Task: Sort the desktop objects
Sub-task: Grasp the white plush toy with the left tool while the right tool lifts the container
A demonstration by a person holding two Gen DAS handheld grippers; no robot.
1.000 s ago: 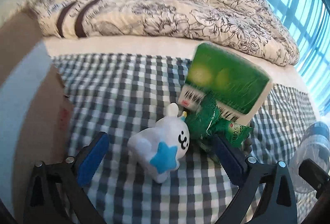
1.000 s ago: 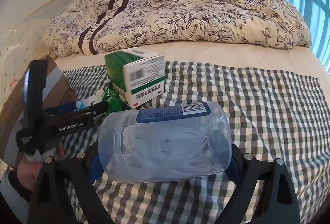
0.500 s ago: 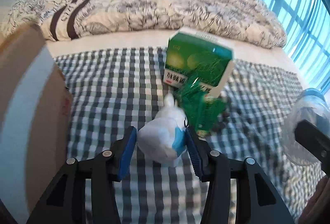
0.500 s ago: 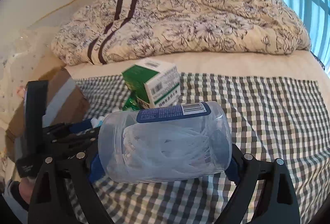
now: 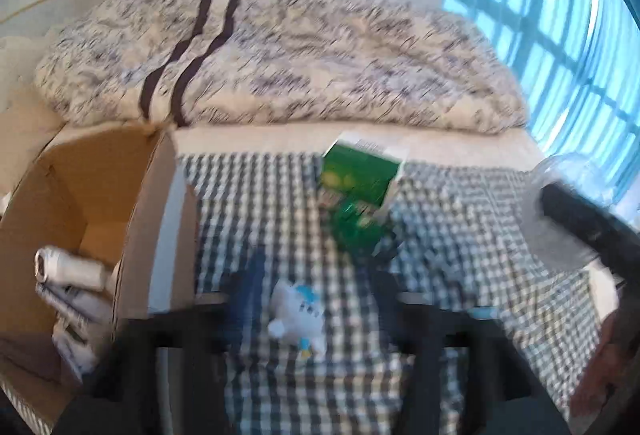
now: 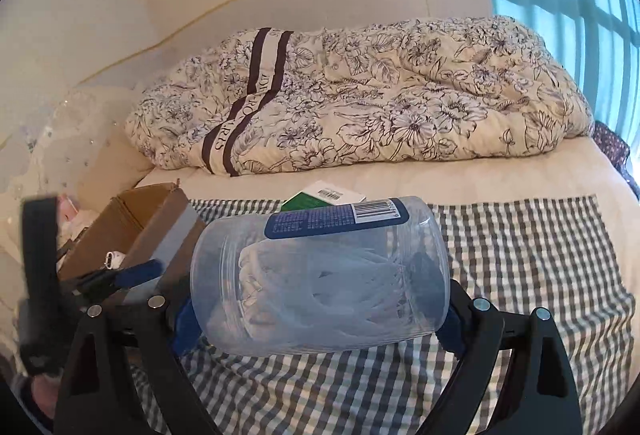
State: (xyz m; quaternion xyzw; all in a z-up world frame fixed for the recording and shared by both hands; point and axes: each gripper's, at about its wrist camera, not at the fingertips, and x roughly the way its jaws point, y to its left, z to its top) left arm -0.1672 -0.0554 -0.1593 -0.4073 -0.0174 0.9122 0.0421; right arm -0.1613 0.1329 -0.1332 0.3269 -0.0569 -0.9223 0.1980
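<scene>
A small white toy with a blue star (image 5: 296,315) lies on the checked cloth (image 5: 260,215), below and between the blurred fingers of my left gripper (image 5: 316,287). The fingers stand apart and do not touch it. My right gripper (image 6: 318,315) is shut on a clear plastic jar (image 6: 320,275) with a blue label, held on its side above the cloth. That jar (image 5: 560,195) also shows at the right of the left wrist view. A green box (image 5: 360,175) and a green packet (image 5: 360,227) lie on the cloth further back.
An open cardboard box (image 5: 80,215) stands at the left, with white items (image 5: 68,271) inside. A flowered quilt (image 6: 360,95) is heaped along the back of the bed. A window is at the right. A hand (image 5: 600,375) shows at the lower right.
My left gripper had shut on the toy, then rose and swung left over the box edge; the toy now lies loose on the cloth. The right gripper lifted with the jar.
</scene>
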